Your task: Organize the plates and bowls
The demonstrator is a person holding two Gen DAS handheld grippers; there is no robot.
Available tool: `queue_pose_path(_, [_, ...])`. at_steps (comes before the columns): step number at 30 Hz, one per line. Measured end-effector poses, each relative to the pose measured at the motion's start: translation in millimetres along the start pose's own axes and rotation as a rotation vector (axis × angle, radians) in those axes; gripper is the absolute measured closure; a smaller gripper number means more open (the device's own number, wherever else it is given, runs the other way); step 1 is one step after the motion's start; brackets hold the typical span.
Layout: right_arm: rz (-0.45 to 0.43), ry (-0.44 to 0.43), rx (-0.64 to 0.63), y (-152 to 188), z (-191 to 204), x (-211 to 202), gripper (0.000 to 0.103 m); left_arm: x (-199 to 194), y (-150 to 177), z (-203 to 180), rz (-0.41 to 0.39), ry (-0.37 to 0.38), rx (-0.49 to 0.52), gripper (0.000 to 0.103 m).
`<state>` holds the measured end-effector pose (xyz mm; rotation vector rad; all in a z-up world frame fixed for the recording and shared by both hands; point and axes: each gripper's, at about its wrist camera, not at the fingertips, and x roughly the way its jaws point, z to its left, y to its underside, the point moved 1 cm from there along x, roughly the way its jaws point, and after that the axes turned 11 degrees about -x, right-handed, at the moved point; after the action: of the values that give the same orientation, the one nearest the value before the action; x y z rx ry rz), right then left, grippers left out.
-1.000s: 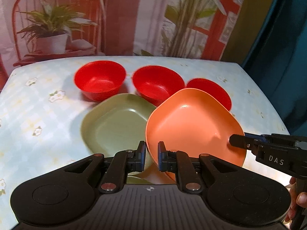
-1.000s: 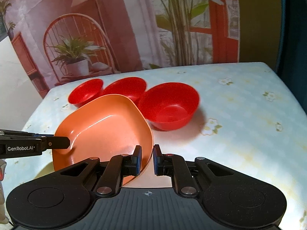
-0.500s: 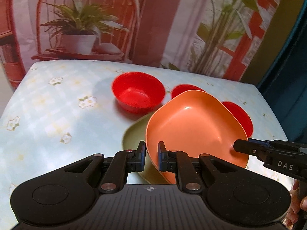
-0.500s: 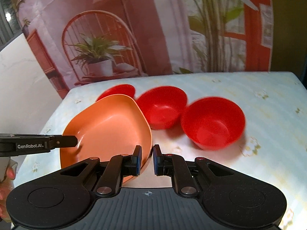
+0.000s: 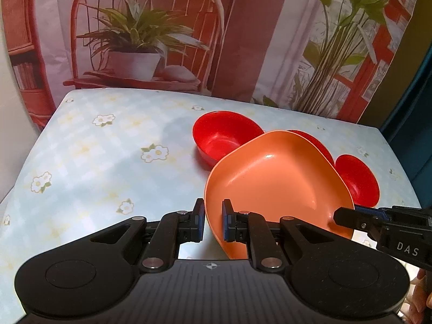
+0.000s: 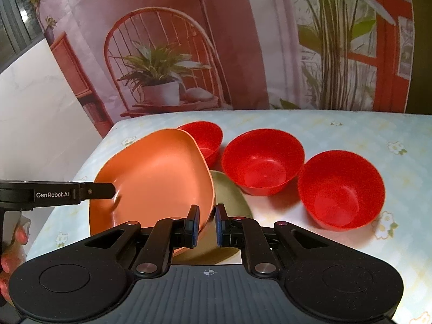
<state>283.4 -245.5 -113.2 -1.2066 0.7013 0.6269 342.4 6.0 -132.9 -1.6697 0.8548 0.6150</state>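
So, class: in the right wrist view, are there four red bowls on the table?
No: only three red bowls stand on the table.

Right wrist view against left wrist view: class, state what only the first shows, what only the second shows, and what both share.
Only the right wrist view shows the green plate lying under the lifted plate, and all three red bowls fully open to view, such as the nearest red bowl.

Only the left wrist view shows the wide bare stretch of flowered tablecloth to the left.

Both show the orange plate raised and tilted, with the left gripper and the right gripper each pinching its rim.
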Motion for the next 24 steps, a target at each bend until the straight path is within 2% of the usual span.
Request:
queue_pose_path(12, [0.017,0.010,0.018,4,3,7,0.091,10,-1,8,0.035,0.033,-0.004,0.089])
queue_pose_path(18, [0.029,0.022,0.037,10,0,9,0.091,16,2,1,0.042,0.028,0.045,0.089])
queue_pose_path(24, [0.050,0.019,0.062,14,-5,20,0.090,28,1,1,0.065,0.010,0.035,0.089])
